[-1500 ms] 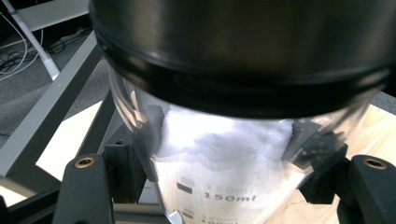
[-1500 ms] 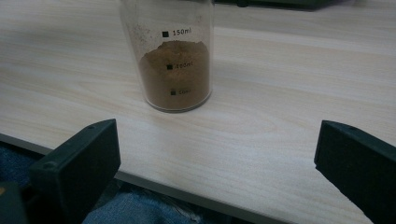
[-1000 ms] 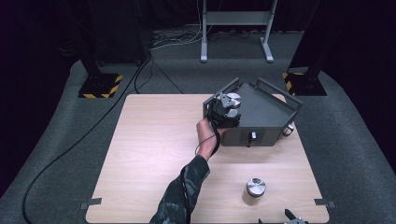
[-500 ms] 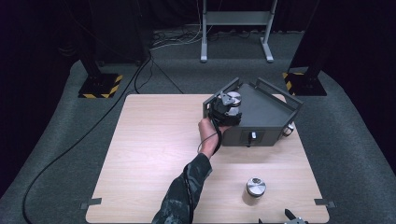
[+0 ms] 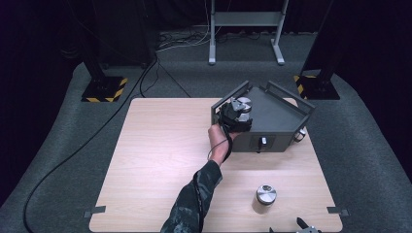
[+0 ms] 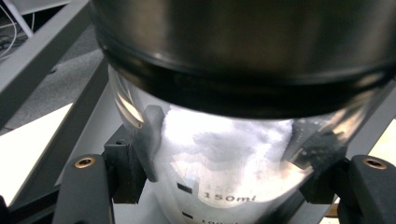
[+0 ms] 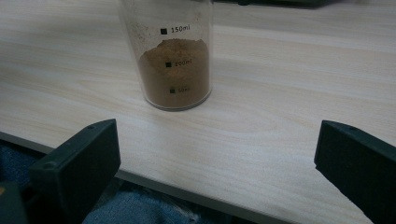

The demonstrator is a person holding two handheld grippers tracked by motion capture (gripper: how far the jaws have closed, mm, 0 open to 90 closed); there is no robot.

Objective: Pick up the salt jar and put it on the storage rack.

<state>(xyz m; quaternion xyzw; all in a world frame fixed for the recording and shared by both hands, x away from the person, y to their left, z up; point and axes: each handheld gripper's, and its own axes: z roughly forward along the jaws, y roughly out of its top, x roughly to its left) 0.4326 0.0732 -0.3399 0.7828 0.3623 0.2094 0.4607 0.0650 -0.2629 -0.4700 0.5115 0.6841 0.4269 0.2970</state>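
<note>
Squarely between left claw (image 6: 224,186) jaws: jar (image 6: 229,158).

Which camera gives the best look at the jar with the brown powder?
The right gripper view: the brown-powder jar stands close ahead on the table, its powder level and volume marks readable. The high view shows the same jar small, from above, mostly its metal lid. The left gripper view holds a different, white-filled jar.
</note>
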